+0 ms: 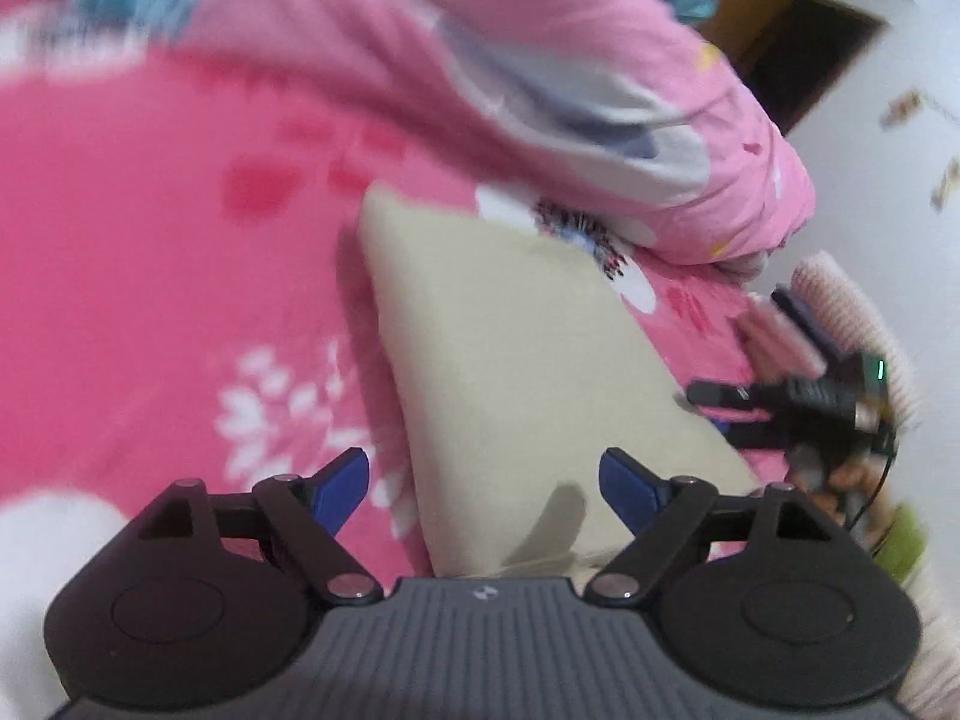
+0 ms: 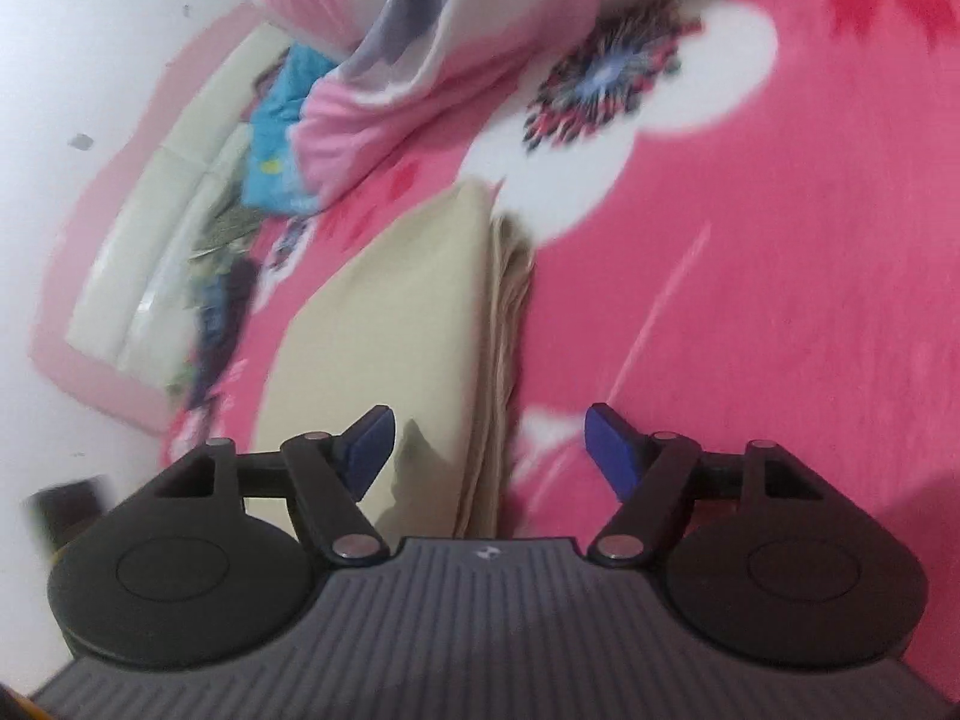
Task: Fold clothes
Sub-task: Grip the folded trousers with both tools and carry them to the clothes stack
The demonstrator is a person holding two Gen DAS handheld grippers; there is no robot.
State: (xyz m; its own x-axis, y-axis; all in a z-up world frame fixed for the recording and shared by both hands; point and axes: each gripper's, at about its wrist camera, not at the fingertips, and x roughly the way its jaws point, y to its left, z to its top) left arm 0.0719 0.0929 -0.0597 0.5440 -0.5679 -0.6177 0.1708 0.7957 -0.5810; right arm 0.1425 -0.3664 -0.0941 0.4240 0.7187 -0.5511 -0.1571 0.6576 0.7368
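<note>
A cream garment (image 1: 516,360) lies folded into a flat stack on a pink flowered blanket (image 1: 150,252). My left gripper (image 1: 483,483) hovers open just above the near end of the stack, nothing between its blue pads. The right wrist view shows the same cream garment (image 2: 390,324) with its layered folded edge on the right side. My right gripper (image 2: 489,450) is open over that near edge, empty. The other gripper (image 1: 780,402) appears at the right of the left wrist view, blurred, beside the stack's corner.
A bunched pink and white quilt (image 1: 570,78) lies behind the garment, also seen as the quilt (image 2: 384,48). Blue cloth (image 2: 282,138) and dark clothes (image 2: 222,300) lie by a cream headboard (image 2: 156,228). White wall (image 2: 72,60) on the left. A brown cabinet (image 1: 798,42) stands far right.
</note>
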